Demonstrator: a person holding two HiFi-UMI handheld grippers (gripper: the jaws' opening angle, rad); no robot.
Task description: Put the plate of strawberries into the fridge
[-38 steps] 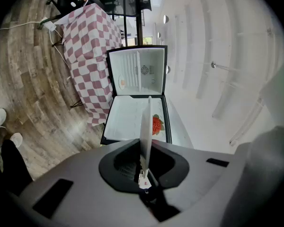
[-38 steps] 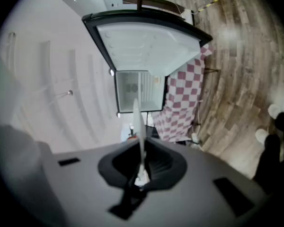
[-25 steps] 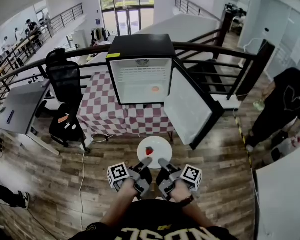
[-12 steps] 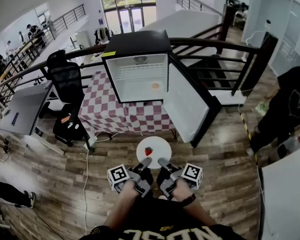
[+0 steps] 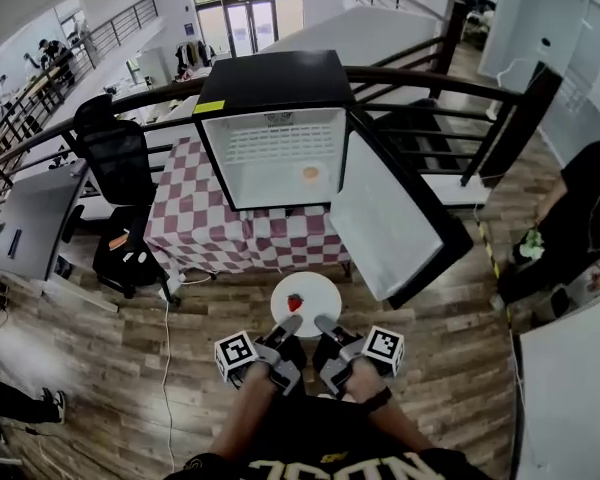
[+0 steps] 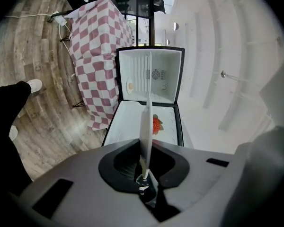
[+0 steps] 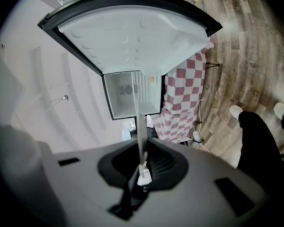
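Observation:
A white plate with one red strawberry on it is held level in front of me over the wooden floor. My left gripper is shut on its near left rim and my right gripper on its near right rim. Seen from the left gripper, the plate is edge-on between the jaws, with the strawberry beside it. Seen from the right gripper, the plate's rim is likewise pinched. The small black fridge stands ahead on a table, its door swung open to the right.
A small orange thing lies inside the fridge. The table wears a red-and-white checked cloth. A black office chair and a grey desk stand at the left, a dark railing behind, a person at the right. A cable crosses the floor.
The fridge and table have drawn nearer and look larger. Both grippers keep the same hold on the plate; the strawberry has not shifted.

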